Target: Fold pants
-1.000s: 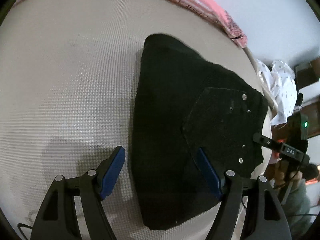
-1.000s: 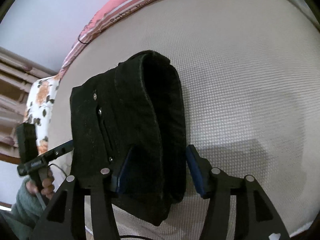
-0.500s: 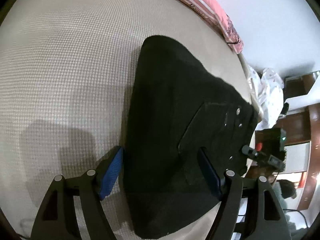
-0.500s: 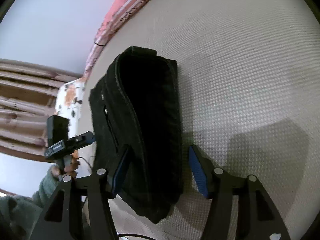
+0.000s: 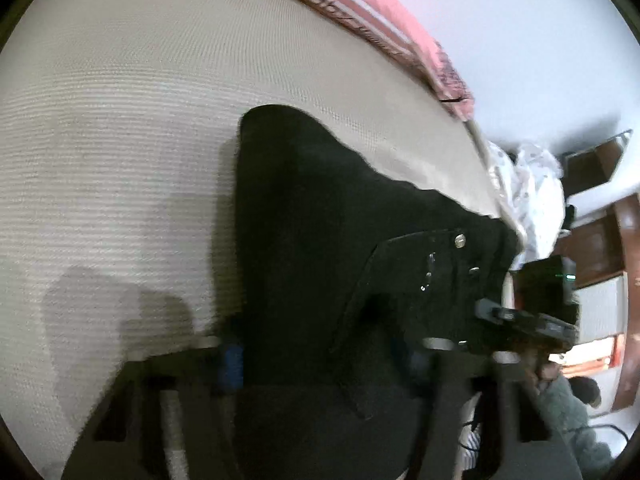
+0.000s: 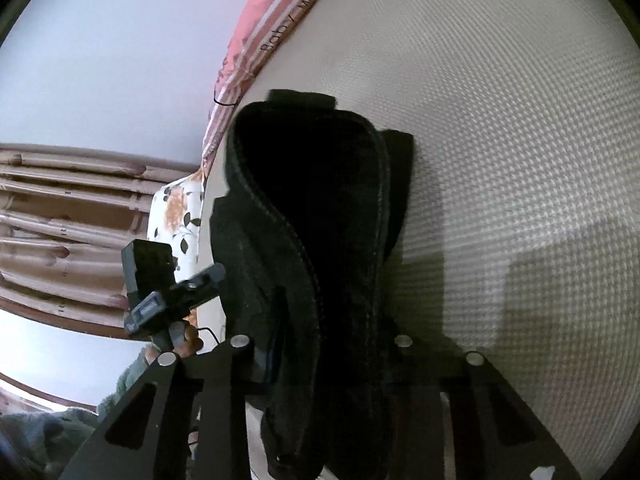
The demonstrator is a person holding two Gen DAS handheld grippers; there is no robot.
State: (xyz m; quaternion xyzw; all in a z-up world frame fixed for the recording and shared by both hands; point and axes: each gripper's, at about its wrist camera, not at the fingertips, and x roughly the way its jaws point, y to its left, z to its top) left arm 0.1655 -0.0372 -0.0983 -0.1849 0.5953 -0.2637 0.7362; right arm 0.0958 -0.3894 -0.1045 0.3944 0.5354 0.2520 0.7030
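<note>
Black denim made up the pants (image 5: 320, 248), folded into a thick bundle that lay on the white textured mattress (image 5: 120, 120) of a bed, near its edge. The left hand-held gripper (image 5: 324, 356) had its fingers wide apart on either side of the bundle's near end, a blue pad (image 5: 232, 360) showing just beside the cloth; motion blur hid whether the pads pressed it. From the right wrist view, the right hand-held gripper (image 6: 328, 360) straddled the same bundle, where the stitched waistband (image 6: 288, 216) curled upward; its fingers were spread around the cloth, contact unclear. A back pocket with metal rivets (image 5: 461, 241) faced the left camera. Pink striped bedding (image 5: 380, 12) ran along the mattress's far edge, below a pale wall (image 6: 100, 40).
</note>
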